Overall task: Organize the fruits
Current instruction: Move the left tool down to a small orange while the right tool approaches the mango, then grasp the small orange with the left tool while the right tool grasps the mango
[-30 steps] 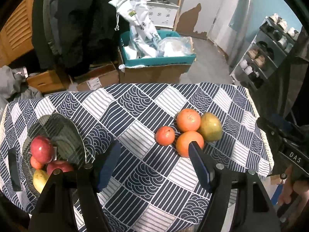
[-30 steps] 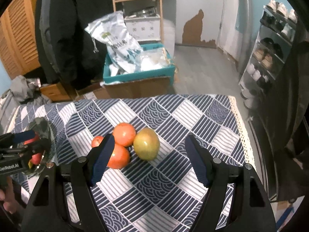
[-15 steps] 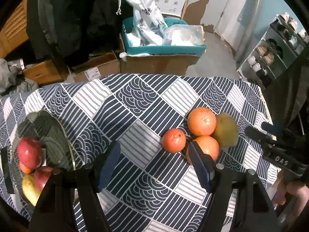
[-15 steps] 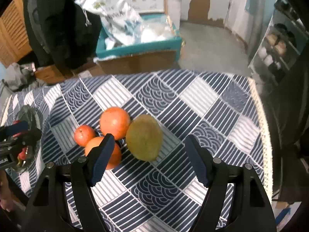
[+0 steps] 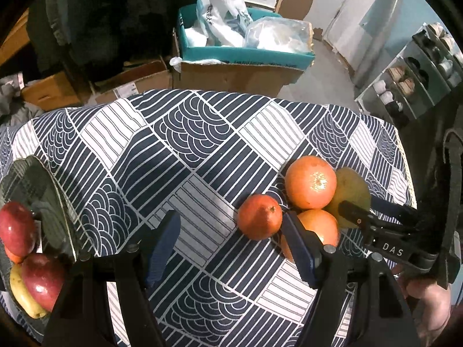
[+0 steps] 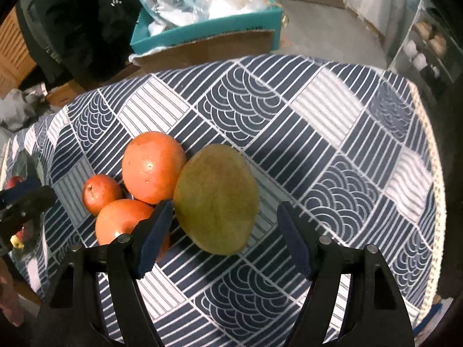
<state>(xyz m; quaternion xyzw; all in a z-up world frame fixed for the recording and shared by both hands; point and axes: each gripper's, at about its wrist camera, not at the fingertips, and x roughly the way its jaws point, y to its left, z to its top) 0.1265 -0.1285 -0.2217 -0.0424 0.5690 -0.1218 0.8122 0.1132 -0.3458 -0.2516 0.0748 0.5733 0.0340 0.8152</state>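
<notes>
On the blue patterned tablecloth (image 5: 185,133) lie a green-yellow mango (image 6: 217,199), two large oranges (image 6: 153,167) (image 6: 124,221) and a small orange (image 6: 101,189), all touching in a cluster. My right gripper (image 6: 225,237) is open just above the mango, which shows between its fingers with no pad touching it. My left gripper (image 5: 231,245) is open over bare cloth. The small orange (image 5: 259,217) lies just beyond its right finger. A glass bowl (image 5: 43,190) at the table's left holds red apples (image 5: 16,232) and a yellow fruit (image 5: 21,295).
Beyond the table's far edge stands a cardboard box with a teal tray and plastic bags (image 5: 240,57). A shoe rack (image 5: 411,78) stands at the right. The cloth's lace edge (image 6: 434,173) marks the right side. A person's hand (image 5: 425,297) holds the right gripper.
Both grippers have come down toward the table and tilted more steeply. The mango now fills the gap between the right fingers; the oranges are nearer the left gripper's right finger.
</notes>
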